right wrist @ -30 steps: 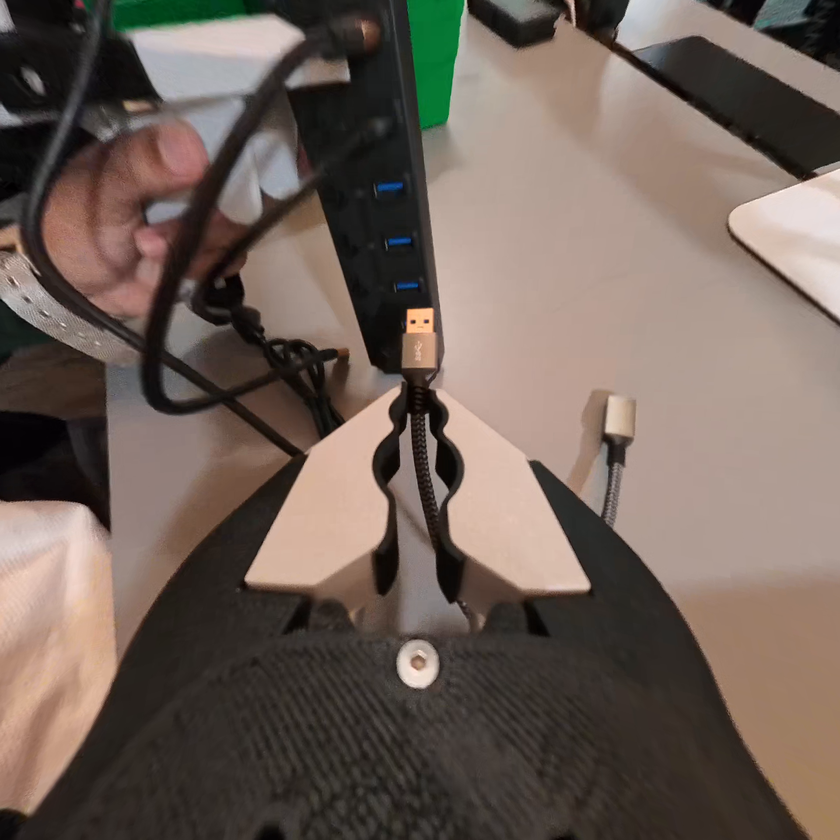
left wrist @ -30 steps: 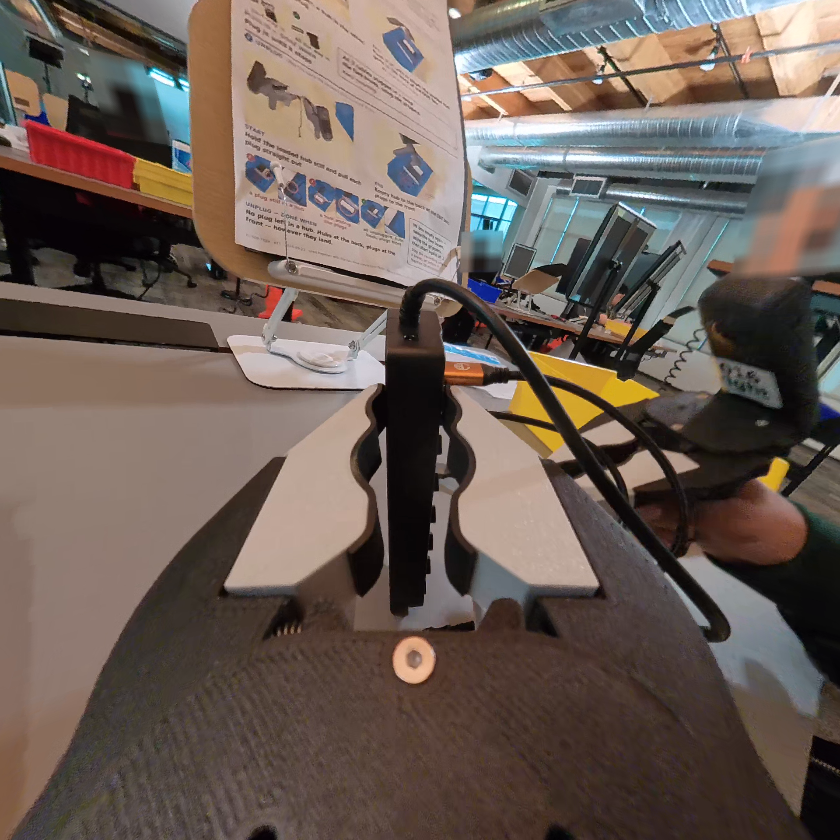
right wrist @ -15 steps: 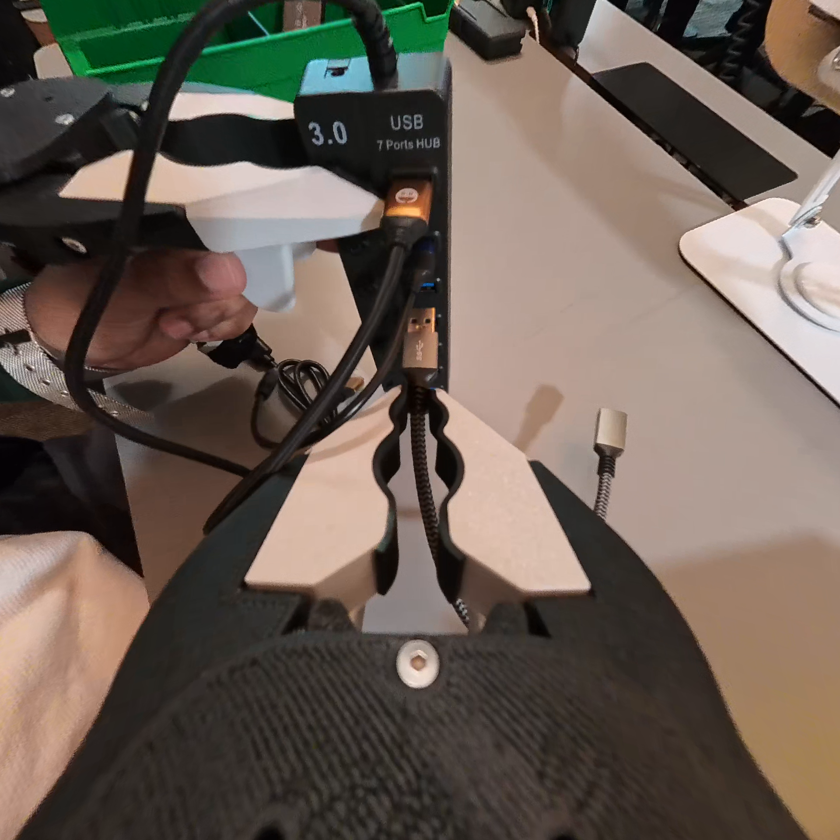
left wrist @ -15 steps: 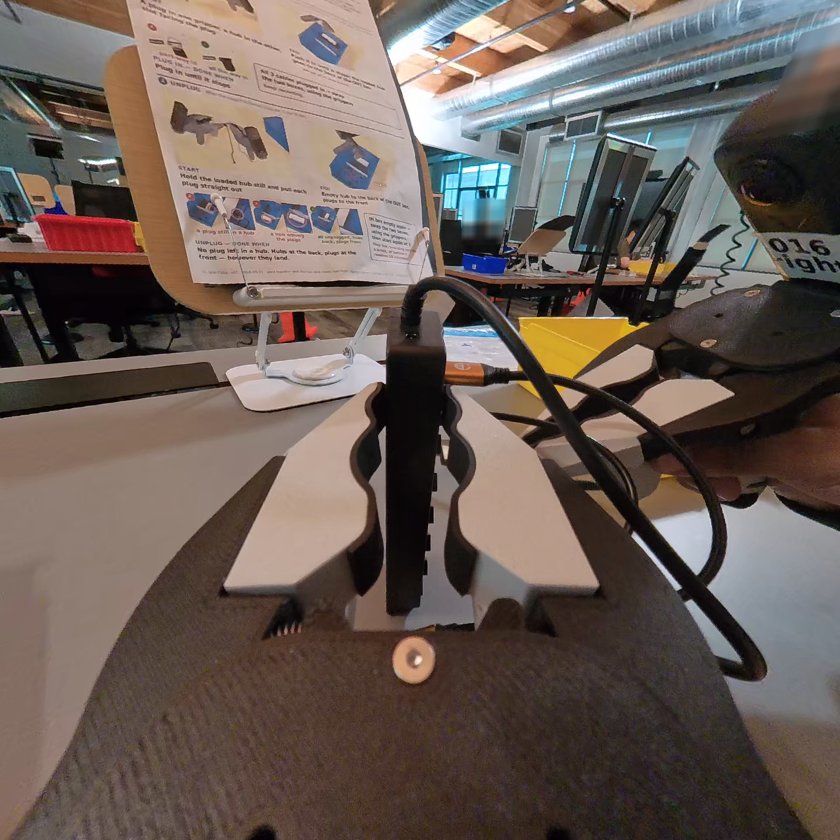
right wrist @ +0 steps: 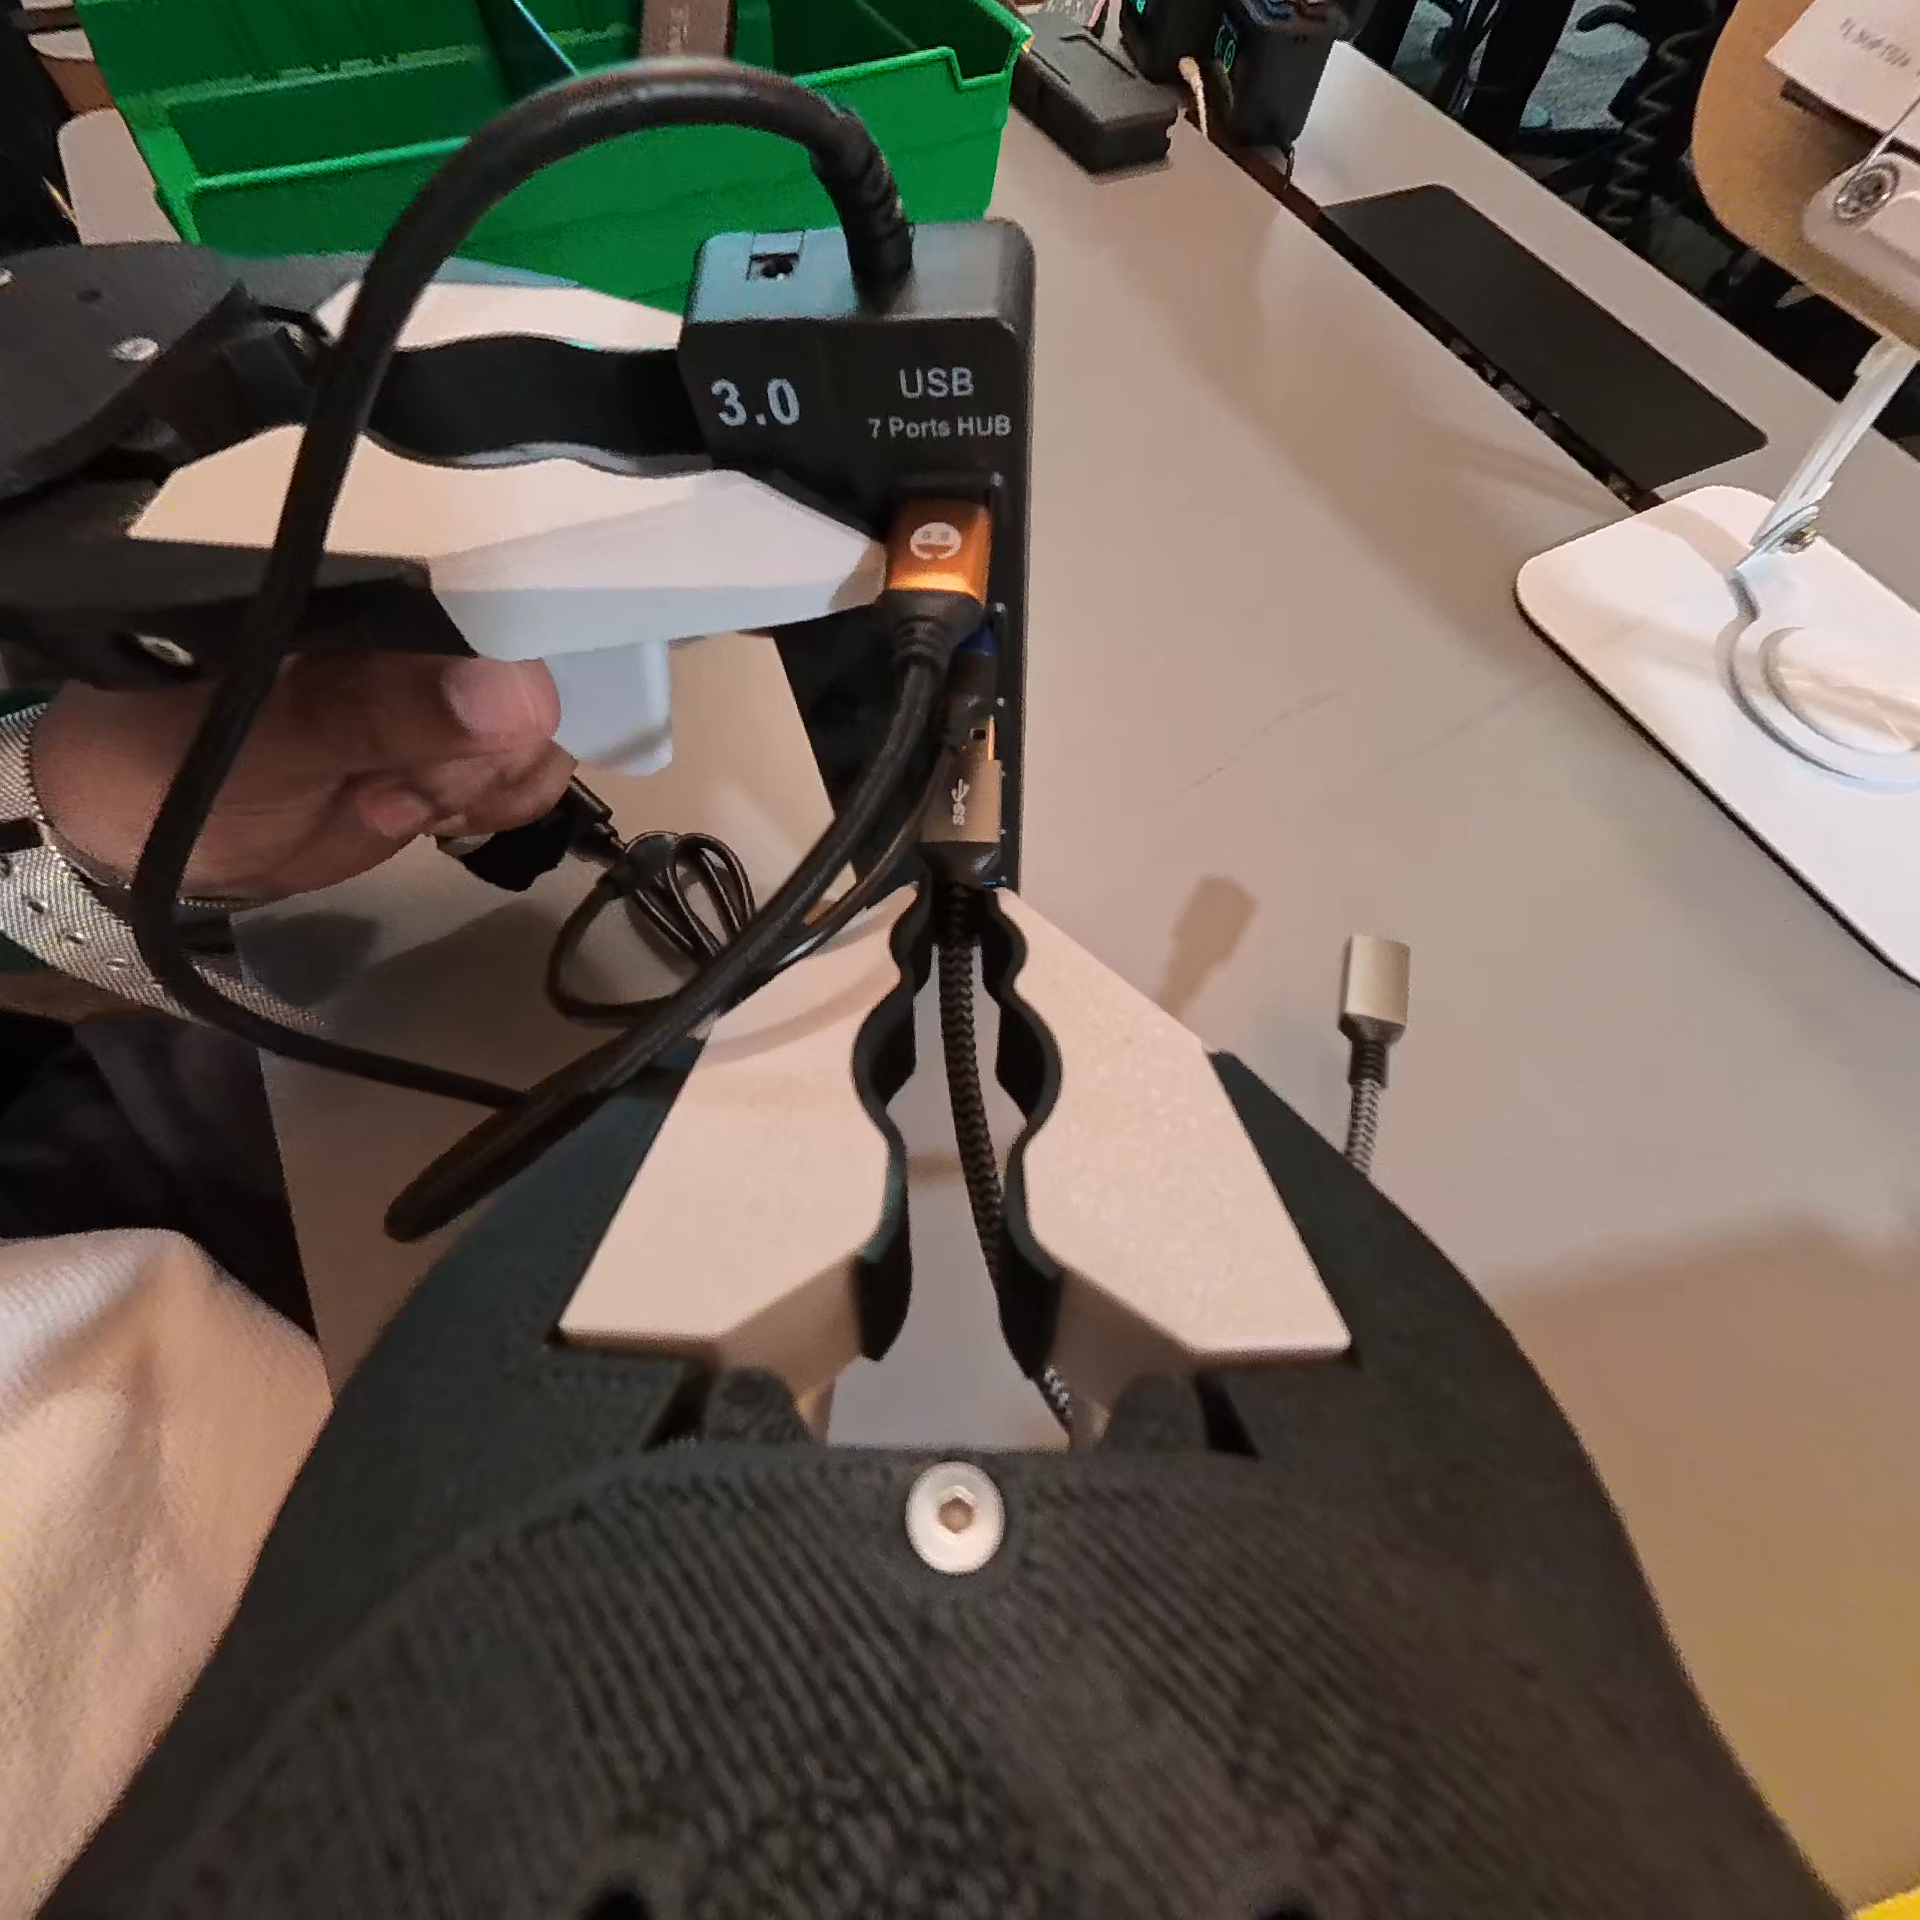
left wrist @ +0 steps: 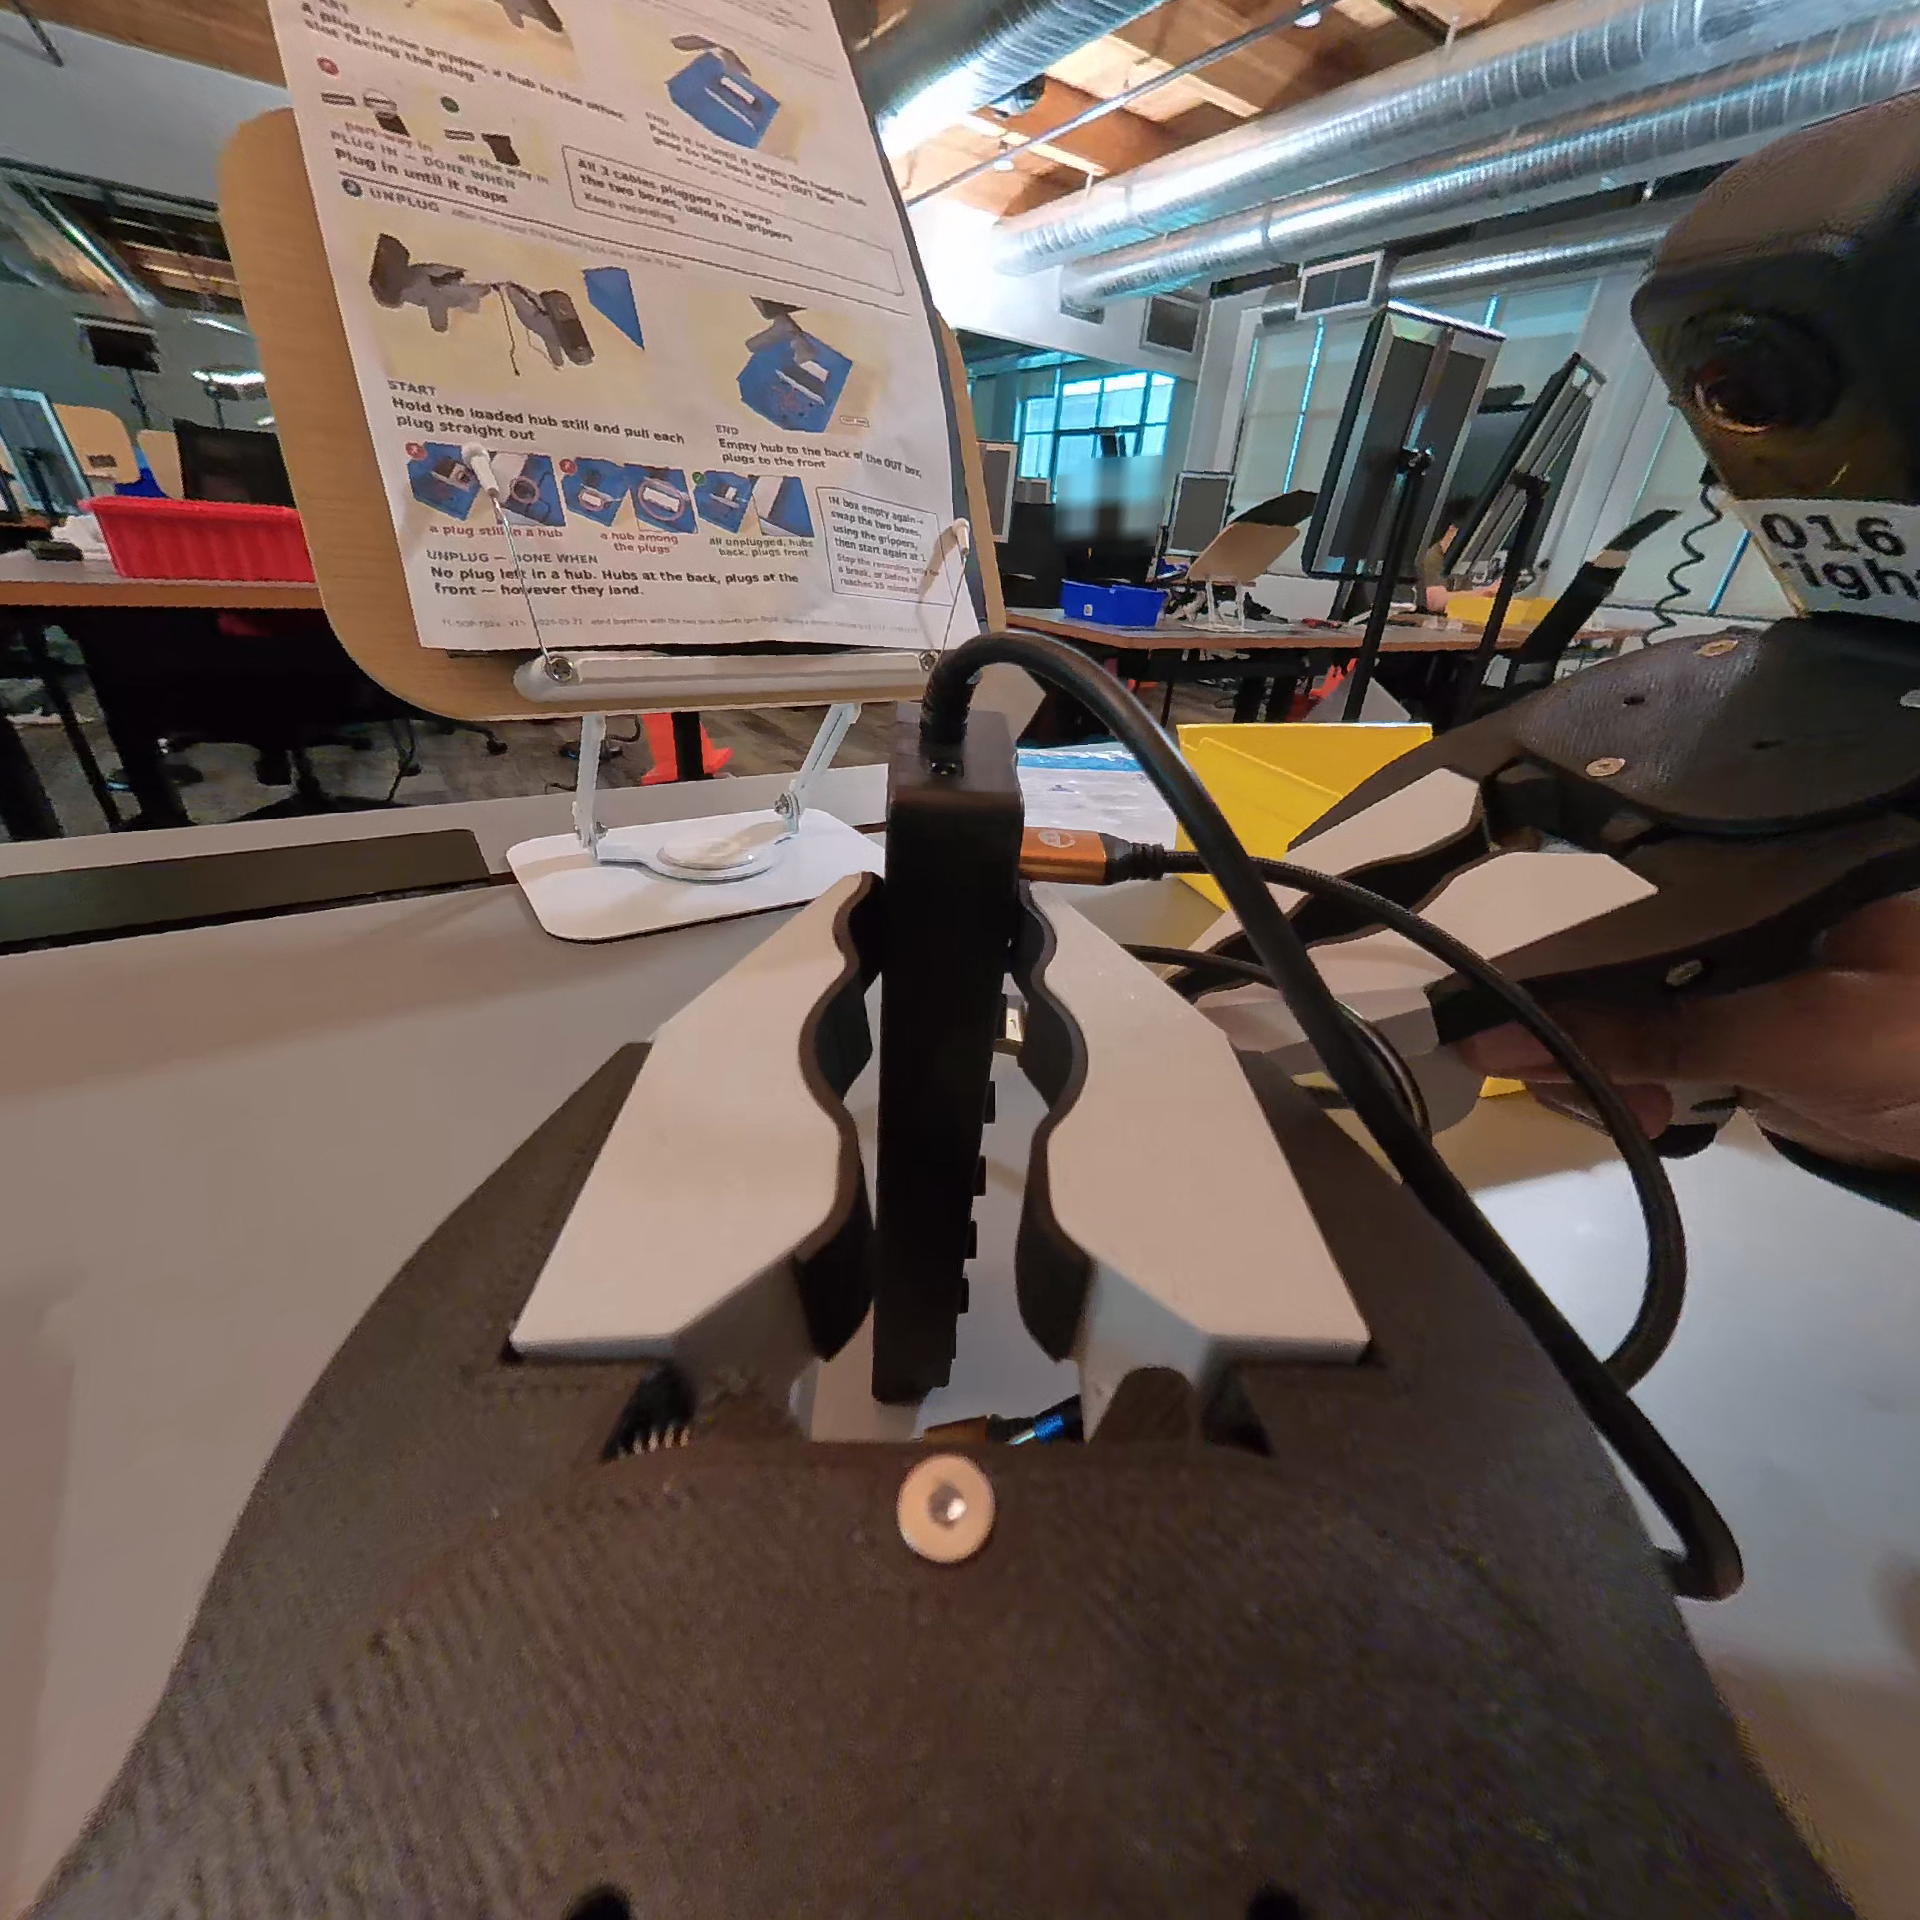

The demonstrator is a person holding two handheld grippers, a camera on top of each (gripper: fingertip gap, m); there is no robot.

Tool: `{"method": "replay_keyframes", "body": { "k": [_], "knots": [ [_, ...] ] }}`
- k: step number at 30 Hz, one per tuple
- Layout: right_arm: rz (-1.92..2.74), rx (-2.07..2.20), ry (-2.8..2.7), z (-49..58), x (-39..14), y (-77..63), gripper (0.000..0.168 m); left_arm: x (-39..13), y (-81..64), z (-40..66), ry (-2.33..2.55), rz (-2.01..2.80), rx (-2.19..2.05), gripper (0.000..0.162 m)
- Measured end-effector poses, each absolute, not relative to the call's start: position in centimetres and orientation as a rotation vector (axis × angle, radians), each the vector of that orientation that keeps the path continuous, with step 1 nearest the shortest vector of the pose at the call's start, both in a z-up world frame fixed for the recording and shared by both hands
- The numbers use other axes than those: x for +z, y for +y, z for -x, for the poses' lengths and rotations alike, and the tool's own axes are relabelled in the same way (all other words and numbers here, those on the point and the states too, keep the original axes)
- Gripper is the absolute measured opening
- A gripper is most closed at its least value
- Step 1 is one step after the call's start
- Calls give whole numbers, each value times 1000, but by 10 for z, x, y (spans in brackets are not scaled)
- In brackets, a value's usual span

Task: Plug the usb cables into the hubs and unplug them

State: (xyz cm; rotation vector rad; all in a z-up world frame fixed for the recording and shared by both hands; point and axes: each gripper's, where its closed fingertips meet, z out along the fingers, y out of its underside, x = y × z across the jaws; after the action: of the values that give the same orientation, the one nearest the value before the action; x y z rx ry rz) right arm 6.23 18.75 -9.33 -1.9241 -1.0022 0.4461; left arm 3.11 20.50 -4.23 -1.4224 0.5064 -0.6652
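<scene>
Left gripper fingers clamped on black hub, upright between them. Right gripper fingers pinching braided cable; grey plug just past fingertips, against hub's port column.

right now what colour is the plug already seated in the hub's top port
Orange, a metallic orange plug in the black USB hub; the right wrist view shows it best.

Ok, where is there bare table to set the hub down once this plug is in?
Bare table lies right of the hub, between it, the white stand base and the loose silver plug. Left of the hub is crowded: coiled black cables and left gripper.
</scene>
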Motion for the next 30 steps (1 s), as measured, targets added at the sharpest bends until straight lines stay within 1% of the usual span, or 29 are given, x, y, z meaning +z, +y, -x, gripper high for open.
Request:
{"method": "replay_keyframes", "body": {
  "k": [5,15,30],
  "knots": [
    [1859,471,-1009,-60,-84,186,8,-43,205,-32,521,1433,-696,23],
    [1797,486,-1001,-61,-80,186,7,-42,204,-33,359,1492,-980,25],
    [1781,467,-947,-59,-85,190,7,-44,200,-39,194,1542,-1237,30]
  ]
}}
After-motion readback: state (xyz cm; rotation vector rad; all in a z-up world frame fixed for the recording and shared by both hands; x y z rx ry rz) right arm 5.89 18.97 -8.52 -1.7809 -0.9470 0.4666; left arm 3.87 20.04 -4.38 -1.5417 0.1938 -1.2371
